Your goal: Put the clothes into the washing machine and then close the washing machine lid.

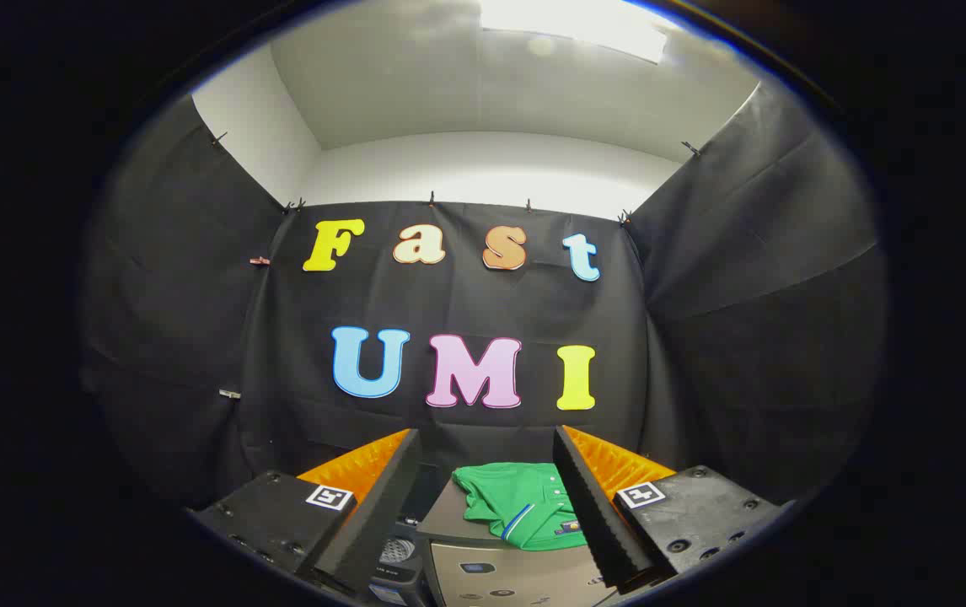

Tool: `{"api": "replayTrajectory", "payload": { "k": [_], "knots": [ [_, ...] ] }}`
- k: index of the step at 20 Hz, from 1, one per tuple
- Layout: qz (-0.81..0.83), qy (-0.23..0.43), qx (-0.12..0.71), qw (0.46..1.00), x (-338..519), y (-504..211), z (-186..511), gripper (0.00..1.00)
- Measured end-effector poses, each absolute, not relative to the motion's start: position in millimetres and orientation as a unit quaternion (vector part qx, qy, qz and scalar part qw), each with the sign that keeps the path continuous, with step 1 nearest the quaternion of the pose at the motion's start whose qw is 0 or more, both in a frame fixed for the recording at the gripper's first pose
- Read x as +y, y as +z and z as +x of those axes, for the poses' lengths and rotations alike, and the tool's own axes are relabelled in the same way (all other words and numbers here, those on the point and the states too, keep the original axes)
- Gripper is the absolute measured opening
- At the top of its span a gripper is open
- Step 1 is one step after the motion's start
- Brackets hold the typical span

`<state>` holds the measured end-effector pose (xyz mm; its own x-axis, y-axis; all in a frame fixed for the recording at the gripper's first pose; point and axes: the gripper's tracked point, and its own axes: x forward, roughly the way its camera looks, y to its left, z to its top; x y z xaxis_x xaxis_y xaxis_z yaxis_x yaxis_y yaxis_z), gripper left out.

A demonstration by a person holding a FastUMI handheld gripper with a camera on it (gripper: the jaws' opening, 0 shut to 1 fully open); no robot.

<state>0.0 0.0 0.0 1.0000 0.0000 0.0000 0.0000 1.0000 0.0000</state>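
Observation:
A folded green shirt [521, 503] with a blue-and-white collar stripe lies on a grey flat surface [447, 518] below and ahead of me. My gripper [487, 489] stands open, its two fingers spread wide, with the shirt seen in the gap between them but well beyond the tips. Nothing is held. To the left of the grey surface, low between the fingers, a dark opening with a round perforated metal part [397, 550] shows; it looks like the washing machine's tub. A pale front panel with dark marks [500, 582] sits just under the shirt's surface.
Black cloth walls [702, 337] close the booth on the back and both sides, not far behind the shirt. Above them are a white wall and a lit ceiling panel [571, 21].

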Motion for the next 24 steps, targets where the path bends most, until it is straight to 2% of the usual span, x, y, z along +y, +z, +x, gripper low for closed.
{"api": "replayTrajectory", "payload": {
  "k": [24],
  "knots": [
    [0.007, -0.016, 0.005, 1.000, -27, 3, 5, 0.98]
  ]
}}
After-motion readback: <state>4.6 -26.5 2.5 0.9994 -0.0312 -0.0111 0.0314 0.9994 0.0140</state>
